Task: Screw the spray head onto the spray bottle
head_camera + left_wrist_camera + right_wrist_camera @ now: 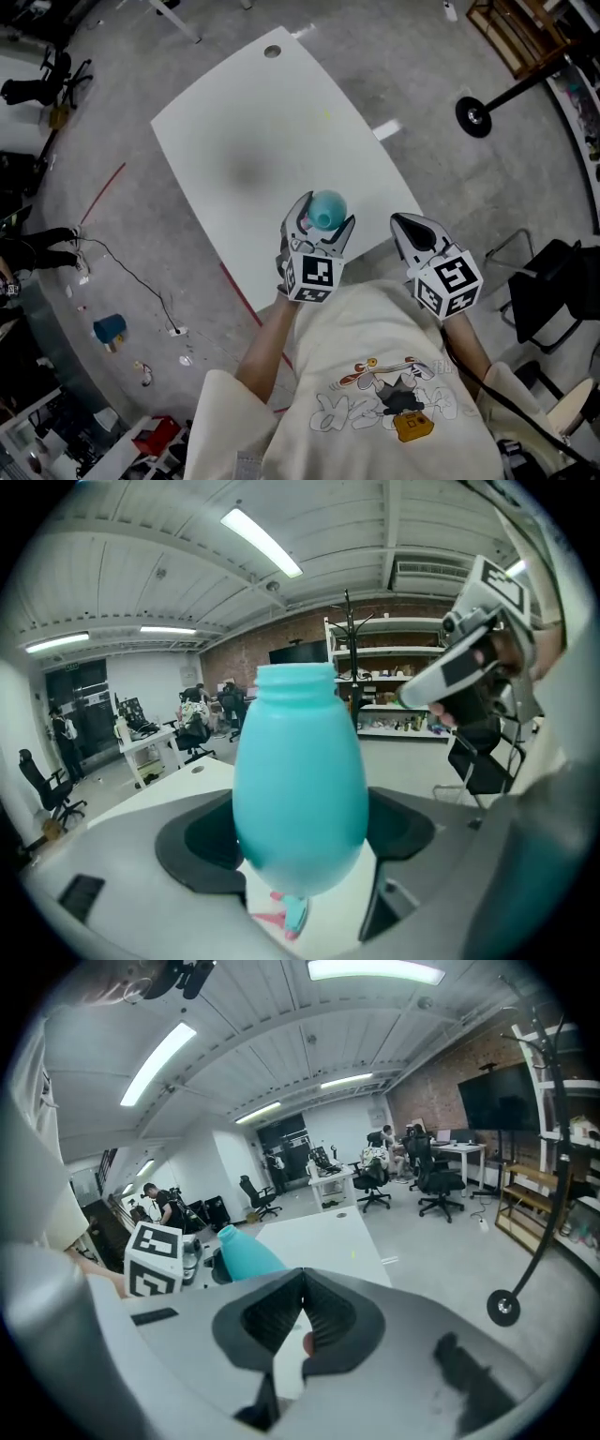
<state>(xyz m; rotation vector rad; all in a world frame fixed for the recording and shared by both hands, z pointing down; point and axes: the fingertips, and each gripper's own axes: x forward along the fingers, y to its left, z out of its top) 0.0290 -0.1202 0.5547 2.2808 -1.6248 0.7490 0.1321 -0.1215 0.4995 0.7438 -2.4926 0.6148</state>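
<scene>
The left gripper (323, 218) is clamped on the spray bottle (300, 780), its jaws pressing the round teal belly from both sides and holding it upright above the near edge of the white table (253, 141). The threaded neck stands free and uncapped at the top. The bottle looks like thin moulded plastic, probably light and empty, with a smooth, bulging wall. It should give a little under the pads and may turn in the grip once twisting starts, so a hold across the widest part, as now, seems right. Just below the bottle, in the left gripper view, lies a small pink-and-teal piece (289, 913) on the table. I take it for the spray head, though too little shows to be sure. It would be stiff and small, best taken by its collar rather than by the trigger or tube. The right gripper (405, 223) hangs just beside the bottle with its jaws fully together. A faint pink spot shows in the gap below the closed tips, but nothing is plainly held.
</scene>
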